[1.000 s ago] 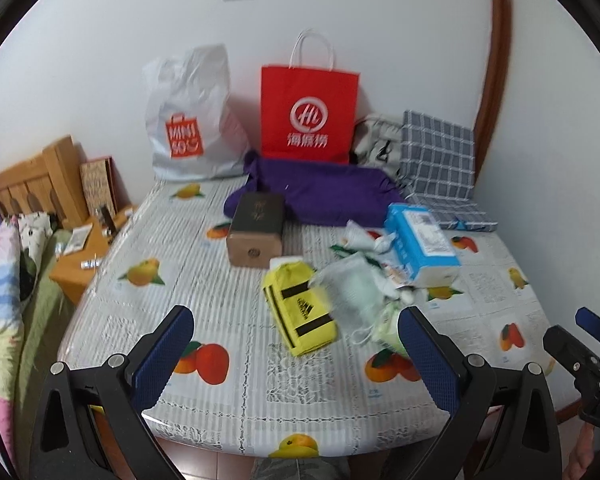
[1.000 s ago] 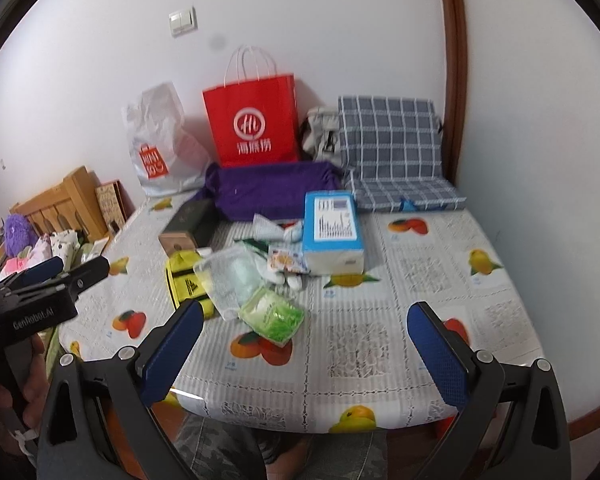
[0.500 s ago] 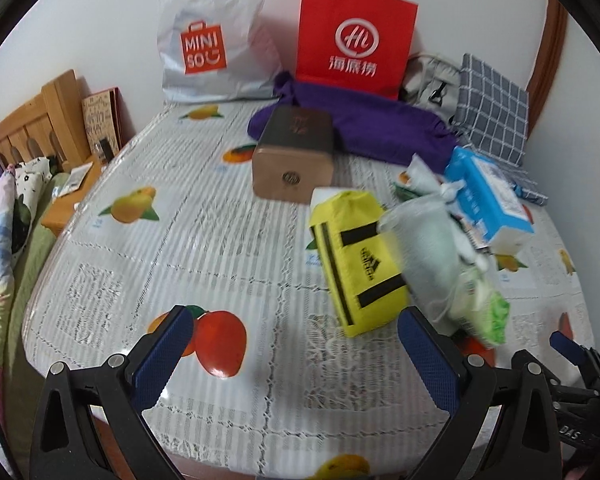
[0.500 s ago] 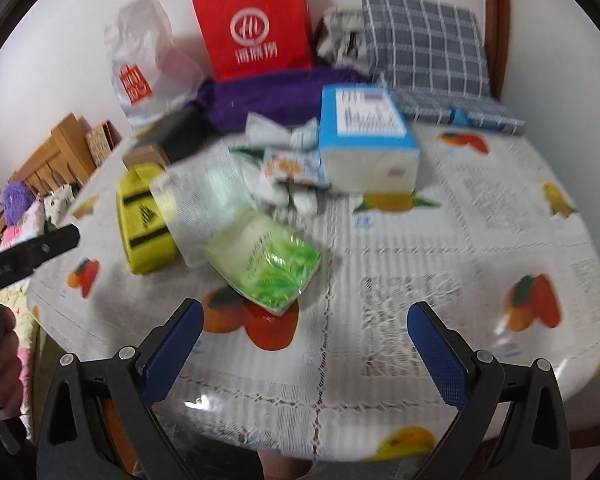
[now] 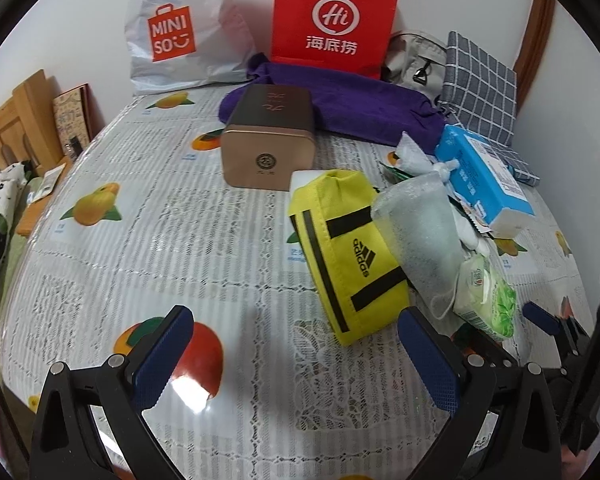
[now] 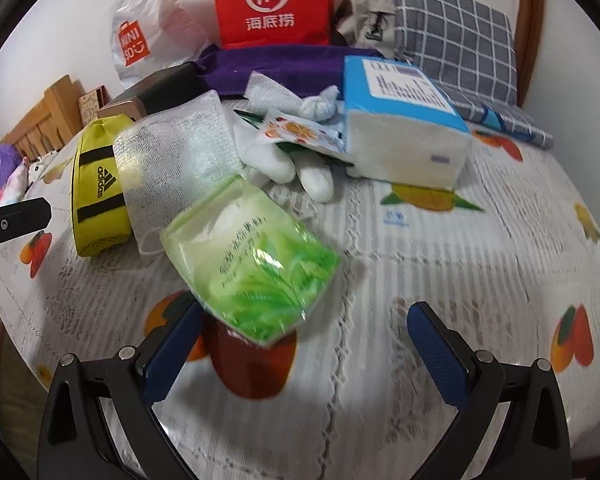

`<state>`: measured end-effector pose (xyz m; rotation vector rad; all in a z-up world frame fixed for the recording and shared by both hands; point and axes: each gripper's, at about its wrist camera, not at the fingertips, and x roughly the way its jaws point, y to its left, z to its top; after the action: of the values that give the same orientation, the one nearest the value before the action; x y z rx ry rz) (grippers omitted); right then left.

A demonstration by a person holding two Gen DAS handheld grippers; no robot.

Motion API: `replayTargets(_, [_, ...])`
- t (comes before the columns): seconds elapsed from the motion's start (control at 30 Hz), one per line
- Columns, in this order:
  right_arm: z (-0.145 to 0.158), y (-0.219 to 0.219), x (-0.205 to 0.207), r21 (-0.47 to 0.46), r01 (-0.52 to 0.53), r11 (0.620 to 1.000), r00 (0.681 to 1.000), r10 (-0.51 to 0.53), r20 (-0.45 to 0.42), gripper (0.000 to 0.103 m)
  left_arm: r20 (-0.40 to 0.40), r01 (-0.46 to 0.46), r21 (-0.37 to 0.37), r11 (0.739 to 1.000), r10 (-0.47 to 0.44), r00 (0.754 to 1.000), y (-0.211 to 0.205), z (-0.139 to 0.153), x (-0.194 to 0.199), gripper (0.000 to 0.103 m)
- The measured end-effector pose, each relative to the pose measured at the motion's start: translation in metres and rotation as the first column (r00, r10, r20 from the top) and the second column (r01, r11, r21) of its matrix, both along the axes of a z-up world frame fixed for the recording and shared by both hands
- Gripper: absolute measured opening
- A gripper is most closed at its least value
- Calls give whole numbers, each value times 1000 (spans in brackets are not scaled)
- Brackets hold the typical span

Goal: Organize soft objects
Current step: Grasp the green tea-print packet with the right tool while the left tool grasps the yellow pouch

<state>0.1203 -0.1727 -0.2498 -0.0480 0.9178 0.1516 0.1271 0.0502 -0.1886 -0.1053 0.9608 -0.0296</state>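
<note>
1. The yellow pouch (image 5: 346, 252) is lying near the middle of the fruit-print table (image 5: 148, 216), and serves here as the landmark.
2. The left gripper (image 5: 296, 344) is hovering just in front of the pouch with its tongs spread wide apart and nothing between them.
3. A frosted plastic bag (image 5: 420, 228) is leaning against the pouch's right side, hiding part of it; its contents are too hazy to make out.
4. A green tissue pack (image 6: 252, 256) is lying right of the pouch beyond that bag. The right gripper (image 6: 304, 340) is hanging over the pack's near corner, tongs wide apart; whether its left finger is touching the pack is unclear.
5. Behind and right of the pouch, a blue tissue block (image 6: 404, 128) is covering part of white gloves (image 6: 292, 164) and a small printed sachet (image 6: 300, 132).
6. Behind the pouch a bronze tin (image 5: 270, 140) is sitting, with a purple cloth (image 5: 364, 108) beyond it.
7. Farther back, a red paper bag (image 5: 332, 20) is being cut off by the frame's top edge.
</note>
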Motion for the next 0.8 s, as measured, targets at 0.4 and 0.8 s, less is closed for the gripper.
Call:
replayTargets(0.4, [4,10,24,33,-58,998,997,56,60,68,-17,-8,-119,993,6,1000,1,-21,22,95])
replayTargets(0.8, [10,-36,17,22,54,998,995,-56,81,61,12,36,-183,982,-35,999,-20,-33,43,57])
